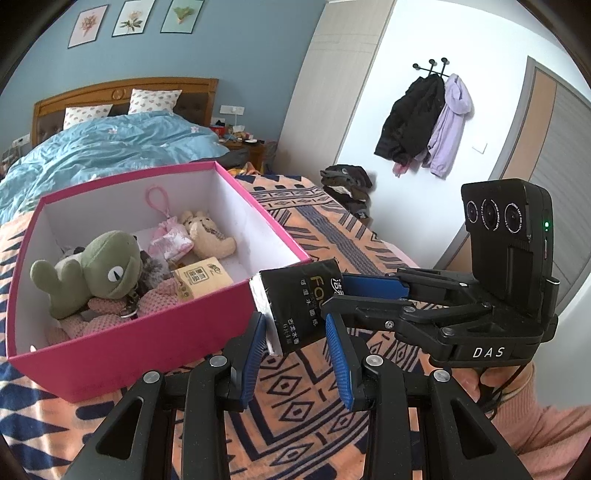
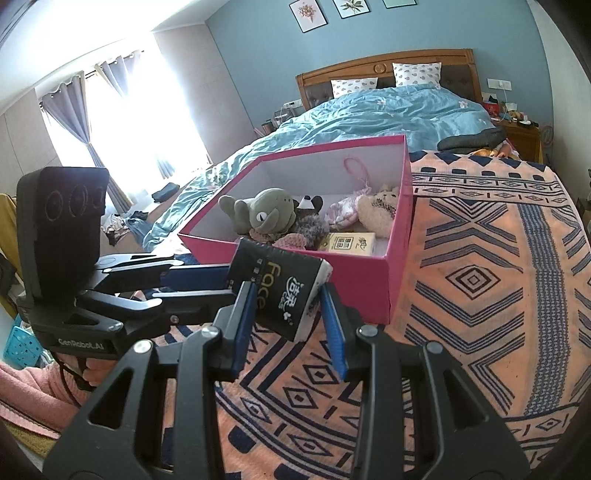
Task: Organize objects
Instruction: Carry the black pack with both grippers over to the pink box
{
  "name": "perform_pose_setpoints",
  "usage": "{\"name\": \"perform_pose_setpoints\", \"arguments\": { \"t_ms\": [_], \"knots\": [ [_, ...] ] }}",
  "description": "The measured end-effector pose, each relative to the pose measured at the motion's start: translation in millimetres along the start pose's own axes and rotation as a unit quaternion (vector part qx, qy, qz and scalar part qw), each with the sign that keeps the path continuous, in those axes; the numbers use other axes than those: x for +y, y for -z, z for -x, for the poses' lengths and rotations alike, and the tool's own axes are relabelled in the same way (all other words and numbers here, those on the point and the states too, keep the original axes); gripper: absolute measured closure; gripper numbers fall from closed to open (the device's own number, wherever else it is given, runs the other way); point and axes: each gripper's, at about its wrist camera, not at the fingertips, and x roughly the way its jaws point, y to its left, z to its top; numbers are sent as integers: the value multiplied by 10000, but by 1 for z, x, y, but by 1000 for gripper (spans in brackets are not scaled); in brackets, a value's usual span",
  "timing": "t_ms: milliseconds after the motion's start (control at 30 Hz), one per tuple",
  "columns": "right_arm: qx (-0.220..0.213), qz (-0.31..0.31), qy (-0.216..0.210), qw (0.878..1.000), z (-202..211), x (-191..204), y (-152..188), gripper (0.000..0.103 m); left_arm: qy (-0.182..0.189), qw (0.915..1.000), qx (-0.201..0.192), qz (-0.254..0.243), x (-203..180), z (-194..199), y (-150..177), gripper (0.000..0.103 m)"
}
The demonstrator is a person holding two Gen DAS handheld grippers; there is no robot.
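Two hand-held grippers, your left [image 1: 295, 332] and right [image 2: 288, 317], both pinch the black tissue pack [image 1: 299, 306] nearly shut from opposite ends, its long axis pointing toward the pink box [image 1: 166, 332] just beyond, slightly nearer your left.

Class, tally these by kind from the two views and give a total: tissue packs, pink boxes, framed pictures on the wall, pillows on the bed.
Tissue packs: 2, the black tissue pack and the tan tissue pack
Pink box: 1
Framed pictures: 3
Pillows: 2
Total: 8
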Motion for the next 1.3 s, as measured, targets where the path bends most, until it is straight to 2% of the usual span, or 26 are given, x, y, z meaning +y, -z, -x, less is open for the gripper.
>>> {"name": "perform_pose_setpoints", "arguments": {
  "t_ms": [867, 1300],
  "knots": [
    [-38, 91, 26, 9999, -5, -7, -23, 64, -51, 9999, -108, -16, 7, -4, -21, 69],
    [93, 99, 29, 9999, -20, -17, -39, 64, -173, 9998, -50, 30, 18, -18, -33, 69]
  ]
}}
